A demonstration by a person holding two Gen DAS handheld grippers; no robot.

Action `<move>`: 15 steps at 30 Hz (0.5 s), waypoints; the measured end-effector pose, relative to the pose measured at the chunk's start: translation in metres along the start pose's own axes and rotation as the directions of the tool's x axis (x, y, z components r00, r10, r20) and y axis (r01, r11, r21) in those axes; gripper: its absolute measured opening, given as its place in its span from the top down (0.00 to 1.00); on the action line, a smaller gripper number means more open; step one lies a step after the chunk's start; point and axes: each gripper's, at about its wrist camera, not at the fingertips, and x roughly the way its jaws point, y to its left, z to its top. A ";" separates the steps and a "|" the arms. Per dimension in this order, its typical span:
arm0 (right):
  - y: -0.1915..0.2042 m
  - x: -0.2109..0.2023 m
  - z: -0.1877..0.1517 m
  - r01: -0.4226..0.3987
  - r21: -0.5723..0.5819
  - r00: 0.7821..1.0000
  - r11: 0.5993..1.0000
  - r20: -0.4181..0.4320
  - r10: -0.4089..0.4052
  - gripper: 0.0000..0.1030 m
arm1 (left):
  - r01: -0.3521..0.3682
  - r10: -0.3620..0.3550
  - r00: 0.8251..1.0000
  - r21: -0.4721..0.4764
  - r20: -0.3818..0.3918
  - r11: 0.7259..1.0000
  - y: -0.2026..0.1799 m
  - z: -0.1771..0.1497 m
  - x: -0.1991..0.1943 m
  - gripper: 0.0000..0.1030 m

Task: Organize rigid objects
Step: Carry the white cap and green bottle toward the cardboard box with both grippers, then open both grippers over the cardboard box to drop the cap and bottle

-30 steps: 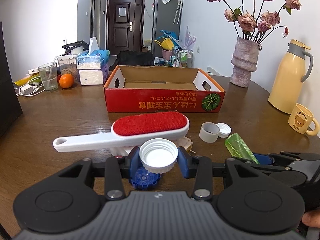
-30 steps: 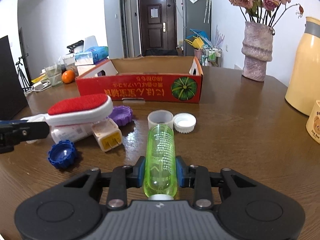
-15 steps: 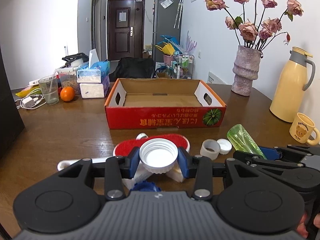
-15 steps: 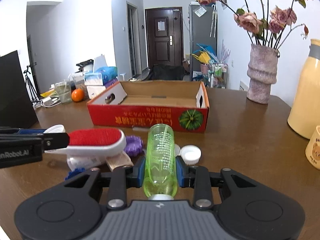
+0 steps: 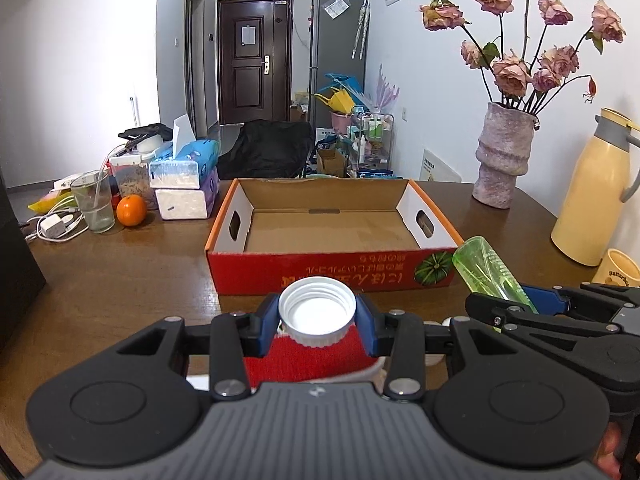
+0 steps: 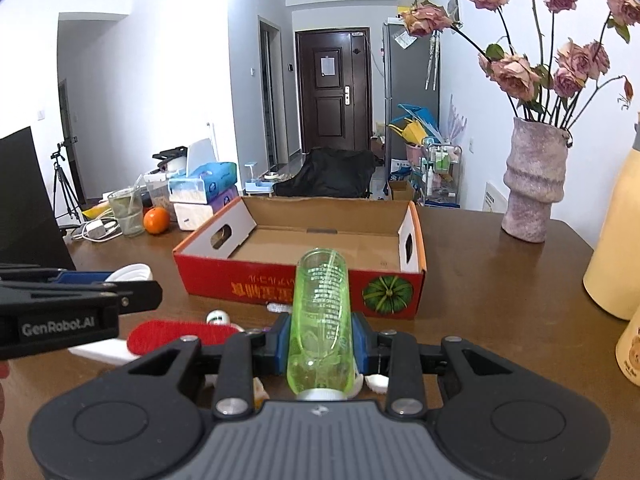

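Above the brown table [image 5: 120, 280], left gripper [image 5: 317, 314] clamped on a white bottle cap [image 5: 317, 312], open side facing the camera, blue pads pressed against its ribbed rim on both sides. Beneath that cap, partly hidden, a red-faced lint brush [image 5: 320, 360] lying on the tabletop; same brush seen in the right wrist view as a red pad on a white handle [image 6: 176, 332]. To the right, right gripper [image 6: 320, 344] closed around a translucent green bottle [image 6: 320, 312], gripped near its capped end, body pointing forward and raised off the table; same bottle visible from the left wrist view [image 5: 486, 270], slanting up beside the box's near right corner. Straight ahead of both grippers, an open red cardboard box [image 5: 332, 272] with a pumpkin picture on its front wall and oval handle holes in its end walls, cardboard floor bare. Near the box's front wall in the right view, a few small white pieces on the table, mostly hidden behind the jaws and too covered to identify. Farther off: an orange [image 5: 131, 210], a drinking glass [image 5: 94, 206], stacked tissue packs [image 5: 186, 184], a vase of dried roses [image 5: 504, 152], a cream thermos jug [image 5: 592, 192].
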 end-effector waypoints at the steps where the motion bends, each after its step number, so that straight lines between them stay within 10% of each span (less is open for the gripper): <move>1: 0.000 0.002 0.003 -0.002 0.001 1.000 1.000 0.001 0.002 0.71 | -0.002 0.002 1.000 0.000 -0.001 1.000 0.000 0.004 0.003 0.60; 15: -0.004 0.041 0.051 -0.013 0.007 1.000 1.000 0.005 0.013 0.71 | -0.033 0.033 0.999 -0.007 -0.003 0.999 0.001 0.054 0.045 0.60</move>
